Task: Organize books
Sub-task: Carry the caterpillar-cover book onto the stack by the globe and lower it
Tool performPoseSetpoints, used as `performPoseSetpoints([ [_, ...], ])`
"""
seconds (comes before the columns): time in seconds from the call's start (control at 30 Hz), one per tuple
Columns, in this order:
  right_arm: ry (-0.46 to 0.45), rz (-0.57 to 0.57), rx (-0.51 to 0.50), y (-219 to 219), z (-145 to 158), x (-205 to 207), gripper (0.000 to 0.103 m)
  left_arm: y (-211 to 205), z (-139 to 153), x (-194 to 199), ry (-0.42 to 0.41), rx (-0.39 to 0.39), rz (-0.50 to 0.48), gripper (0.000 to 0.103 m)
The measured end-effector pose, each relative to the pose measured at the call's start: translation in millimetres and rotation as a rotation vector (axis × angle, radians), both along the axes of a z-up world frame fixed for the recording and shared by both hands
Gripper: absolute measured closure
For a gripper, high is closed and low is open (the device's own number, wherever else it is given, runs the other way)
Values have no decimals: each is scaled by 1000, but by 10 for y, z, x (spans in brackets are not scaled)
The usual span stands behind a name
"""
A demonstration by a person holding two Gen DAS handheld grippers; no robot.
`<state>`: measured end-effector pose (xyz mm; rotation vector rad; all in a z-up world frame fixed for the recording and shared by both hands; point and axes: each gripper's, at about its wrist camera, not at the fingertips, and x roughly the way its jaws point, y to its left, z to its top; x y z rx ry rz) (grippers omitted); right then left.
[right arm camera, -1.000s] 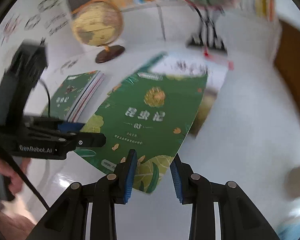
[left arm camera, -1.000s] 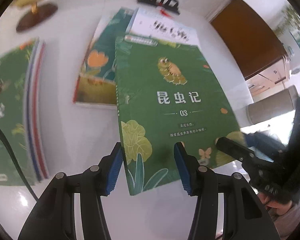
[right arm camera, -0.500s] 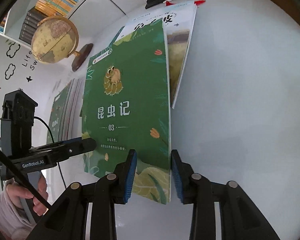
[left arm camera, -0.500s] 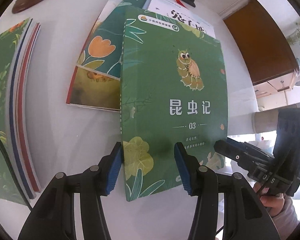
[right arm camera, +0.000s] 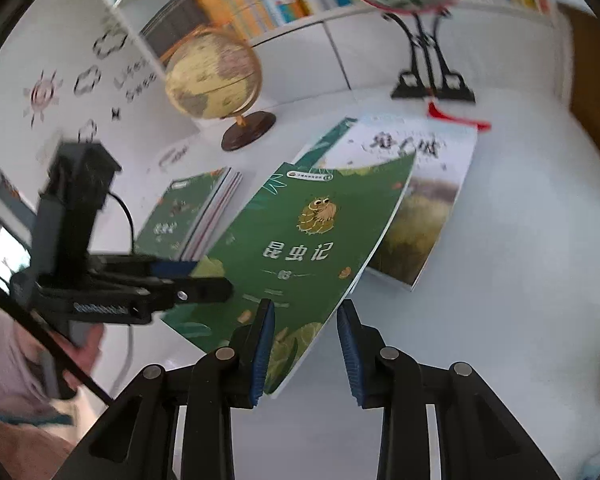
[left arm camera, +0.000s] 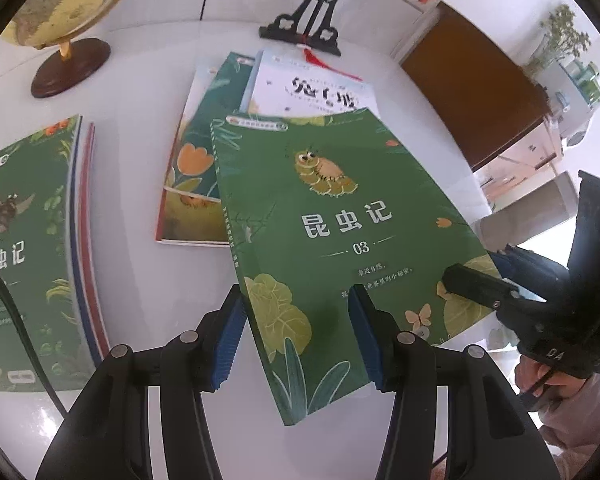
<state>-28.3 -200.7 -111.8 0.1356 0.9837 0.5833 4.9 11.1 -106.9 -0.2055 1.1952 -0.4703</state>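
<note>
Green book [left arm camera: 340, 240] lifted over scattered books [left arm camera: 196, 184], left gripper [left arm camera: 296, 336] clamping its corner, right gripper [right arm camera: 306, 348] closing on its edge

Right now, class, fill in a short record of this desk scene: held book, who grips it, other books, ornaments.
held book: green book marked 03, tilted, its far edge over the loose pile
left gripper: fingers either side of the book's near left corner
right gripper: jaws closing at the book's near right corner
stack: green books, piled beside it
loose pile: white book and flower-cover book, overlapping
ornaments: globe, fan stand
</note>
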Motion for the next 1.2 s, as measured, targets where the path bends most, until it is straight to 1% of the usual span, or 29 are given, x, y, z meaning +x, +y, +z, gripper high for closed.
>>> performPoseSetpoints([
  [0.1,-28,28,-31,23,45,-20,74,101,78,-9,-20,-27,26,55],
  [0.17,-56,58,-74,57,80,-49,74,119,138,-19,-34,-38,38,55],
  [0.3,-100,98,-108,190,175,-93,74,185,230,-65,-69,-23,44,55],
  [0.47,-122,121,-123,353,245,-91,74,285,261,-88,-73,-10,66,55],
  [0.6,-139,133,-99,484,332,-77,74,427,373,-135,-108,-10,87,55],
  [1.0,-219,159,-99,990,612,-36,74,926,548,-115,-164,-24,138,55],
  [1.2,-246,200,-92,1405,686,13,74,1367,579,-182,-188,-8,202,55],
])
